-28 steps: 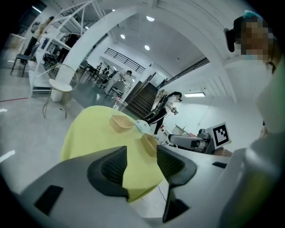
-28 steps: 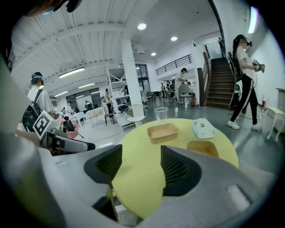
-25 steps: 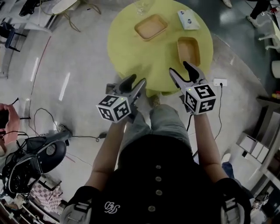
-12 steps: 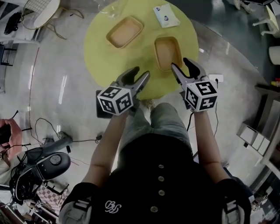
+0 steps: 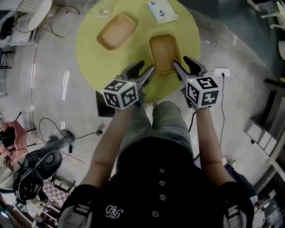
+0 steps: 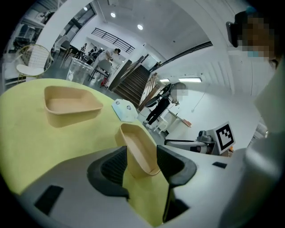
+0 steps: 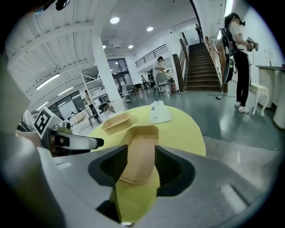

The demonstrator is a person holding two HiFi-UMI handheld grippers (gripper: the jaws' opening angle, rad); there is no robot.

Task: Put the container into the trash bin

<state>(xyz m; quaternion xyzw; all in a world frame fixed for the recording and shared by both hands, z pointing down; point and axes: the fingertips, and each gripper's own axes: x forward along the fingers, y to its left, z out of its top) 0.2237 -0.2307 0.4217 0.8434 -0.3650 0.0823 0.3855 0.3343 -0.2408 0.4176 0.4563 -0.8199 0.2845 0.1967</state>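
Observation:
Two tan containers lie on the round yellow table [image 5: 93, 53]. The nearer container [image 5: 164, 52] lies lengthwise in front of me, the other container [image 5: 116, 31] farther left. My left gripper [image 5: 147, 67] is open at the nearer container's near left corner, whose near end [image 6: 138, 151] shows between the jaws [image 6: 141, 162]. My right gripper [image 5: 181, 62] is at its near right corner. Its jaws are closing, with the container's end [image 7: 140, 151] between them [image 7: 139, 164]; I cannot tell whether the pads touch it.
A white packet [image 5: 162, 11] lies at the table's far side, with a clear glass [image 5: 103, 6] at its far left. Cables and dark equipment [image 5: 35, 167] cover the floor at left, a power strip [image 5: 221, 72] at right. A person [image 7: 238, 58] stands by stairs.
Both grippers have moved forward over the table's near edge and lower, up to the nearer container's end. The right jaws have narrowed. The table now sits closer under the head view.

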